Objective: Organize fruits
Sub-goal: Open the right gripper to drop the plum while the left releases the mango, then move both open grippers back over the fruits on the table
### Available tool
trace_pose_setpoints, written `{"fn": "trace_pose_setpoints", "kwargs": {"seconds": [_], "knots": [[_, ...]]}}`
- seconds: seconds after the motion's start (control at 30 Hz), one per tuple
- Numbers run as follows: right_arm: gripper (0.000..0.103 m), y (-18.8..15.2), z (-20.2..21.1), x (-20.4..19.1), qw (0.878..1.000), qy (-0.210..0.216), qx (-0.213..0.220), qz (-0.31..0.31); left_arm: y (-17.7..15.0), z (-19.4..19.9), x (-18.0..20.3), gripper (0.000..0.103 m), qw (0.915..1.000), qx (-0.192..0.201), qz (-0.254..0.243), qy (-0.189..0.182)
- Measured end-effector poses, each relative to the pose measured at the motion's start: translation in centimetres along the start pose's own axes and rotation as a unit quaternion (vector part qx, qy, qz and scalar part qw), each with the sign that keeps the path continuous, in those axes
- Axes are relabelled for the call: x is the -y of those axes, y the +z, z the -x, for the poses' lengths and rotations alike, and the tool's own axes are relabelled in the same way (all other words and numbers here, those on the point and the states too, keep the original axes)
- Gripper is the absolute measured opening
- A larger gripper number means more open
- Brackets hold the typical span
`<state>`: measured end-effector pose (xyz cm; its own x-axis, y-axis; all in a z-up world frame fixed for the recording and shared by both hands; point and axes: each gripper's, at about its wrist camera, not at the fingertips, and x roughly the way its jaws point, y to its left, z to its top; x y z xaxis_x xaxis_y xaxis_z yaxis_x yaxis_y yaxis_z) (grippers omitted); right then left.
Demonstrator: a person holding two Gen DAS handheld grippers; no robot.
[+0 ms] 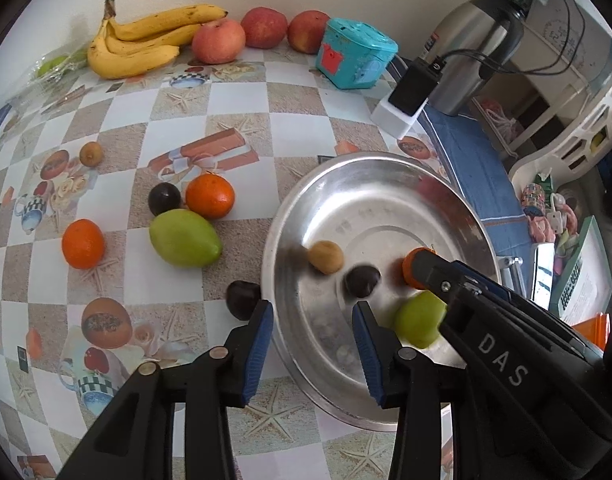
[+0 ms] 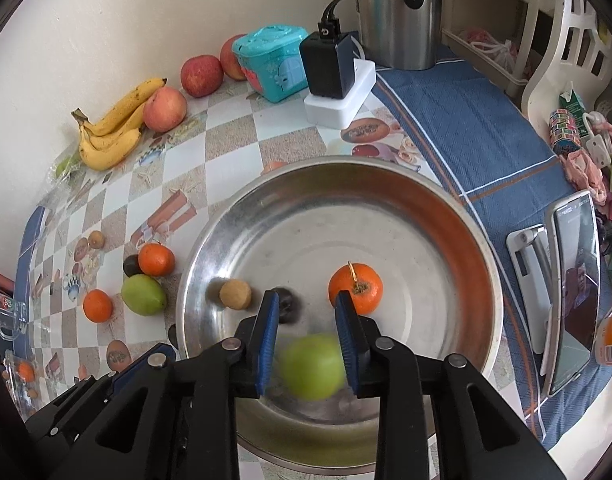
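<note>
– What does the left view give that the right one lacks?
– A dark fruit [image 1: 241, 300] on the counter [image 1: 245, 120], touching the steel bowl's [image 1: 386, 168] outer rim, just beside the left gripper [image 1: 313, 306], whose jaws stand open, holding nothing
– And the right view?
– The whole bowl orange [image 2: 356, 289]; in the left view the right gripper [image 2: 306, 295] covers half of it. Its jaws are closed on a blurred green fruit [image 2: 312, 366], low over the bowl
– What else is in the bowl?
– A tan fruit [image 1: 326, 257] and a dark plum [image 1: 362, 280], apart on the bottom
– Outside it?
– A loose green fruit [image 1: 183, 238], two oranges [image 1: 209, 195] and more small fruit; bananas [image 1: 145, 40] and apples [image 1: 219, 40] by the wall
</note>
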<state>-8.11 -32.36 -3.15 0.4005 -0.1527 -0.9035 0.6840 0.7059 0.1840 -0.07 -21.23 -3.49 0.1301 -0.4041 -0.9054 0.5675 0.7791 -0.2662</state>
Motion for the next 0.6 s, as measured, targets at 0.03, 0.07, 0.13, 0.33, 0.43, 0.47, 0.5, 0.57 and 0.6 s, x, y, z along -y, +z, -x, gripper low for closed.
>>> {"fn": "trace_pose_setpoints", "kwargs": {"seconds": [0.03,0.07,0.13,0.33,0.43,0.47,0.5,0.57,0.6], "knots": [[0.03,0.0,0.1,0.0,1.0,0.0,0.001,0.0,0.1,0.1,-0.3,0.045,1.0,-0.001,0.004,0.002],[0.03,0.1,0.1,0.0,1.0,0.0,0.002,0.0,0.2,0.1,-0.5,0.045,1.0,-0.001,0.008,0.005],[0.03,0.1,0.2,0.0,1.0,0.0,0.003,-0.001,0.3,0.2,-1.2,0.045,0.9998,-0.001,0.018,0.01],[0.03,0.1,0.2,-0.1,1.0,-0.001,0.003,-0.004,0.7,0.7,-3.7,0.045,0.9983,-0.002,0.055,0.016],[0.03,0.0,0.2,-0.3,1.0,-0.002,0.002,0.0,1.0,1.2,-4.9,0.045,0.9972,0.003,0.073,0.018],[0.03,0.0,0.2,-0.5,1.0,-0.002,0.002,0.002,1.1,1.4,-5.3,0.045,0.9968,0.006,0.077,0.019],[0.03,0.0,0.3,-0.7,1.0,-0.002,0.002,0.005,1.2,1.7,-5.7,0.045,0.9964,0.009,0.082,0.02],[0.03,-0.1,0.3,-1.1,1.0,-0.002,0.003,0.007,1.4,2.1,-6.5,0.045,0.9953,0.014,0.094,0.02],[0.03,-0.1,0.4,-1.4,1.0,-0.002,0.004,0.009,1.5,2.3,-7.0,0.045,0.9947,0.016,0.1,0.02]]}}
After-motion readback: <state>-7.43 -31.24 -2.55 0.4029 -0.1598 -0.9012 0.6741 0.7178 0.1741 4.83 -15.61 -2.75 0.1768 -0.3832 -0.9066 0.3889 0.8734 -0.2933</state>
